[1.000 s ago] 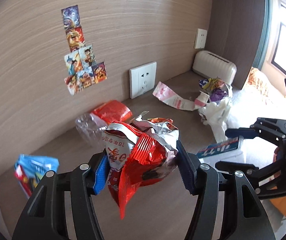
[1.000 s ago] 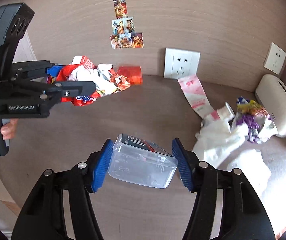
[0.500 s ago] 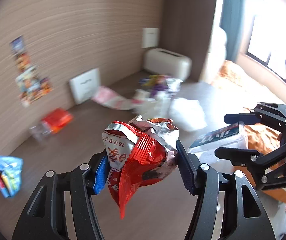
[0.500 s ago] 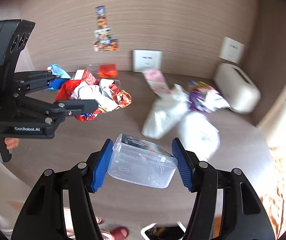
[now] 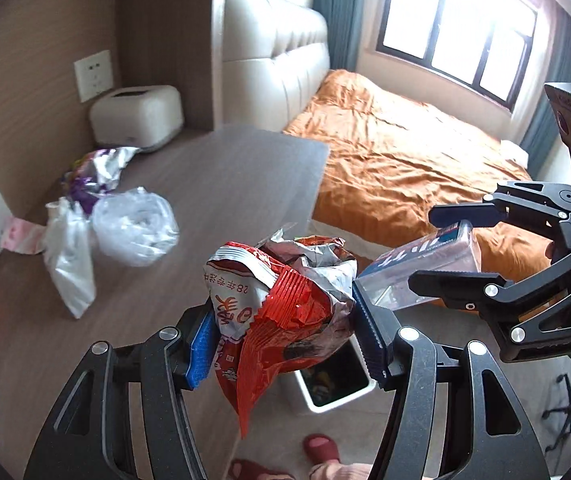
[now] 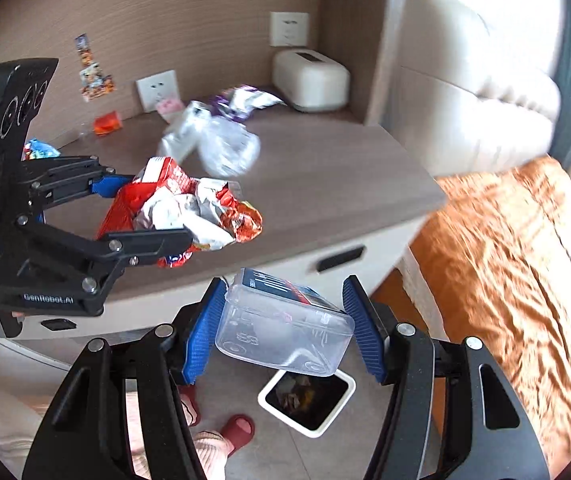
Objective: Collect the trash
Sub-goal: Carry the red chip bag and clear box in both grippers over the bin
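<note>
Both grippers have swung away from the wall toward the bed (image 5: 405,160); lower left, the left gripper (image 5: 281,328) clamps a red snack wrapper (image 5: 281,304); the brown desk (image 6: 325,184) holds bags; the right gripper (image 6: 281,324) pinches a clear container (image 6: 281,332) above the white bin (image 6: 305,398).
</note>
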### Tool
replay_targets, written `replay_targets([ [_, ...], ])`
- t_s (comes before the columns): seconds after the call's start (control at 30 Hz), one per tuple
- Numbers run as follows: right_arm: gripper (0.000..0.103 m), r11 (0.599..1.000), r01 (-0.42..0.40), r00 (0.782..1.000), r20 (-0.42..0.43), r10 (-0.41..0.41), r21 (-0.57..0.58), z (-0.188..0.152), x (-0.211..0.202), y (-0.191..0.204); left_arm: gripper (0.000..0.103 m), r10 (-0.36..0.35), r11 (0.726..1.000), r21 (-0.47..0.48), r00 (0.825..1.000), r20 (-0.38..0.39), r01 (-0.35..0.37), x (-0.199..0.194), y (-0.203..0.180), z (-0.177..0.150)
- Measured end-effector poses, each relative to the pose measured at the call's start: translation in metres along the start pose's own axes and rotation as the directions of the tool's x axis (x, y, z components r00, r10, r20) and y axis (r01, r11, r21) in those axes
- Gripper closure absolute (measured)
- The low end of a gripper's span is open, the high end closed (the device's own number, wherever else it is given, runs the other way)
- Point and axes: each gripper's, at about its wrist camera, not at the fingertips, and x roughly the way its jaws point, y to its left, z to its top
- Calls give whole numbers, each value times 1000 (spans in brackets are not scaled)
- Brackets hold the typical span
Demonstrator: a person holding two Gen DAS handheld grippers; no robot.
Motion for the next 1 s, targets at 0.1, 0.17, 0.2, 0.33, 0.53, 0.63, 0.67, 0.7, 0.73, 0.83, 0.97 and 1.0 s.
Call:
replay_targets([
  [0.1, 42, 999, 12, 1000, -19, -11, 46, -18, 4, -15, 44, -39, 999, 26, 999, -32, 40, 19, -22, -3],
  [0.17, 42, 997, 16, 999, -36, -13, 78, -30, 10, -25, 44, -57, 997, 39, 997, -58, 59, 34, -33, -5],
  [0.2, 42, 996, 17, 999, -47, -13, 89, -36, 15, -28, 44, -65, 997, 44, 995, -70, 69, 44, -37, -7],
  [0.33, 42, 993, 28, 996, -91, -17, 118, -62, 37, -41, 44, -85, 994, 56, 990, -116, 92, 79, -50, -13],
  [0.53, 42, 991, 37, 986, -165, -17, 125, -106, 89, -53, 44, -114, 989, 68, 976, -186, 129, 147, -60, -33],
  [0.63, 42, 990, 35, 980, -199, -7, 139, -134, 128, -61, 44, -126, 987, 68, 964, -236, 146, 190, -61, -53],
  [0.67, 42, 989, 33, 978, -211, -1, 147, -145, 142, -64, 44, -127, 987, 67, 960, -248, 148, 201, -63, -60],
  [0.7, 42, 988, 33, 975, -222, 2, 152, -155, 157, -67, 44, -131, 986, 65, 954, -268, 153, 220, -62, -71],
  [0.73, 42, 988, 34, 973, -231, 2, 152, -164, 168, -69, 44, -132, 986, 62, 951, -281, 156, 233, -62, -79],
  [0.83, 42, 985, 30, 966, -259, 15, 169, -196, 211, -78, 44, -147, 984, 50, 935, -322, 172, 278, -61, -108],
  [0.97, 42, 981, 22, 958, -284, 34, 191, -237, 262, -88, 44, -165, 979, 48, 916, -366, 196, 335, -65, -140],
  [1.0, 42, 979, 16, 958, -282, 42, 201, -248, 276, -90, 44, -168, 978, 50, 912, -374, 200, 348, -66, -148],
])
